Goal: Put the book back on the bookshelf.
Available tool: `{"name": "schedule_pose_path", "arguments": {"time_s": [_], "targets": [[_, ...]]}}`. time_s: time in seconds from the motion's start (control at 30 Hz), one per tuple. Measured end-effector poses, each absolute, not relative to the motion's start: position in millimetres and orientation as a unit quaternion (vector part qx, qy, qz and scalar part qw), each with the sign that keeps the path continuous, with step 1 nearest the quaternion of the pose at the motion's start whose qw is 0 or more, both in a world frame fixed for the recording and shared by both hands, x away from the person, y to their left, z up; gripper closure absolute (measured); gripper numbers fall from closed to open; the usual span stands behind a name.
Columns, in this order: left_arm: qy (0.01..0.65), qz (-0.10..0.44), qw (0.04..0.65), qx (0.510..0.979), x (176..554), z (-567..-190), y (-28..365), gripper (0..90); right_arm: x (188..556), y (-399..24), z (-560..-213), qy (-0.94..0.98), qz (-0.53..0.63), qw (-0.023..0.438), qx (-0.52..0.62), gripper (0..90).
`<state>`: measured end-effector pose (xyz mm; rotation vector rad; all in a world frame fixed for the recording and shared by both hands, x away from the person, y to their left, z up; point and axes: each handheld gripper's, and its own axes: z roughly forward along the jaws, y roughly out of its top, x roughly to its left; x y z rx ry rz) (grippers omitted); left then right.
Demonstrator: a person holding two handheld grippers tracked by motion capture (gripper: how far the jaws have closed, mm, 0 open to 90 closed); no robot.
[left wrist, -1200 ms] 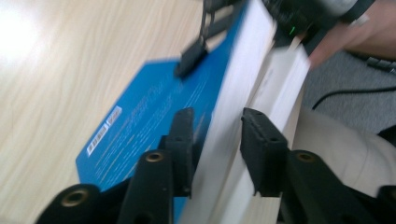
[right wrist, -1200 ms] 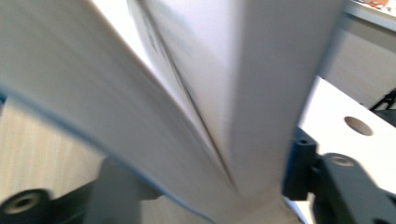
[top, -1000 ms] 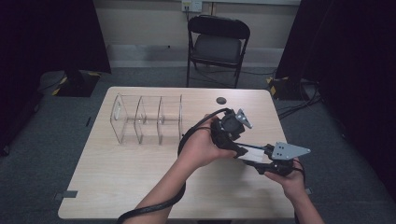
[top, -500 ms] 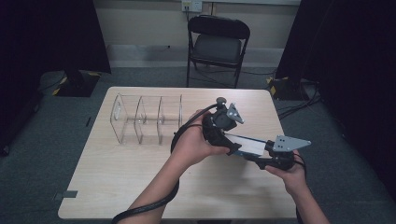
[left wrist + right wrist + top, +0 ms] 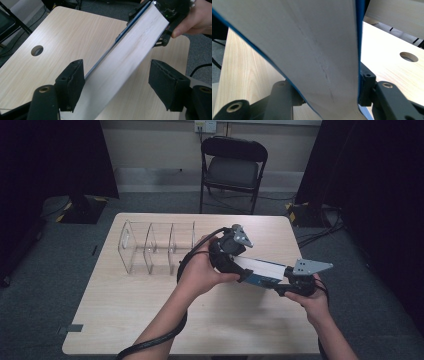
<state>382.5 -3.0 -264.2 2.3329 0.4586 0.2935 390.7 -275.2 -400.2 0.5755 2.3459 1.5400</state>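
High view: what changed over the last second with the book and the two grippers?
The left gripper let go of the book: its jaws have just been opening and now stand apart on either side of it, pads clear. That hand also drew slightly toward the far side of the table. The right gripper stayed clamped on the book's other end, and the clear divider rack did not move.
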Motion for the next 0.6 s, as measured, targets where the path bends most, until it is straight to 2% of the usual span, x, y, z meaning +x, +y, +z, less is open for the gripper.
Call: {"name": "schedule_pose_path", "arguments": {"time_s": [0.6], "targets": [[0.181,0.106,0.369,0.905,375,-272,14,29.1,407,-280,-395,0.812,0.53,0.124,0.21,53.9]]}}
